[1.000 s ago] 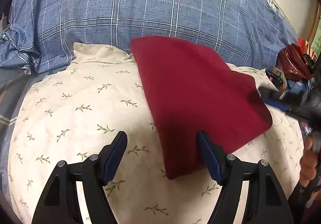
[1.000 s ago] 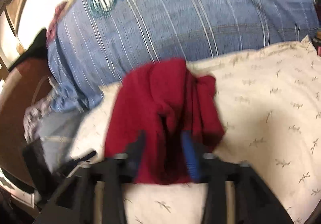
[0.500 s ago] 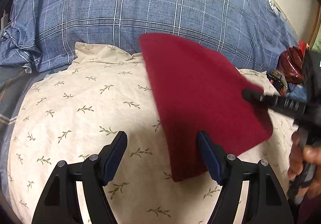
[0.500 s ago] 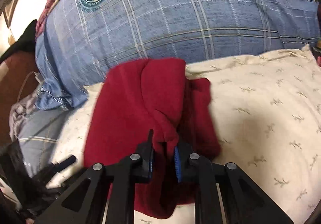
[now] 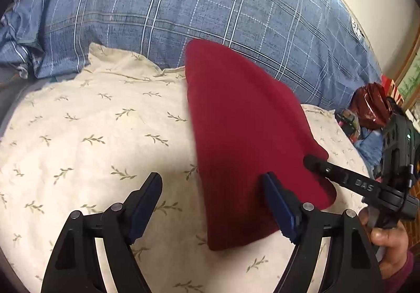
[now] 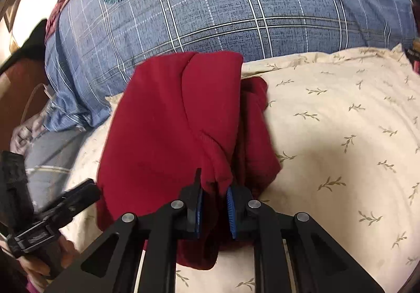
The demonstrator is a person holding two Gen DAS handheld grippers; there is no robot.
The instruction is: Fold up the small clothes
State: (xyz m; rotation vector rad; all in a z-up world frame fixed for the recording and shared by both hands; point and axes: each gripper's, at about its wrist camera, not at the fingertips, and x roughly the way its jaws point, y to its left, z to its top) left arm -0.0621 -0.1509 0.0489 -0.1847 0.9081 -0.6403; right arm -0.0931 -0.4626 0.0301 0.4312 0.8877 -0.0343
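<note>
A dark red garment [image 5: 246, 135] lies on a cream leaf-print pillow [image 5: 92, 140]. In the right wrist view the red garment [image 6: 168, 132] is partly lifted, one layer held up over the rest. My right gripper [image 6: 214, 201] is shut on the garment's near edge; it also shows in the left wrist view [image 5: 309, 161] at the garment's right edge. My left gripper [image 5: 212, 203] is open and empty, low over the pillow, its right finger beside the garment's near corner. The left gripper shows at the lower left in the right wrist view [image 6: 78, 195].
A blue plaid pillow [image 5: 210, 4] with a round crest lies behind. A dark red shiny bag [image 5: 370, 104] and clutter sit at the right edge. Grey-blue bedding [image 6: 50, 146] lies left of the cream pillow.
My right gripper has closed on the garment's edge and carried it leftward across the pillow, the lifted layer spreading wider. The left gripper has stayed open and nearly still.
</note>
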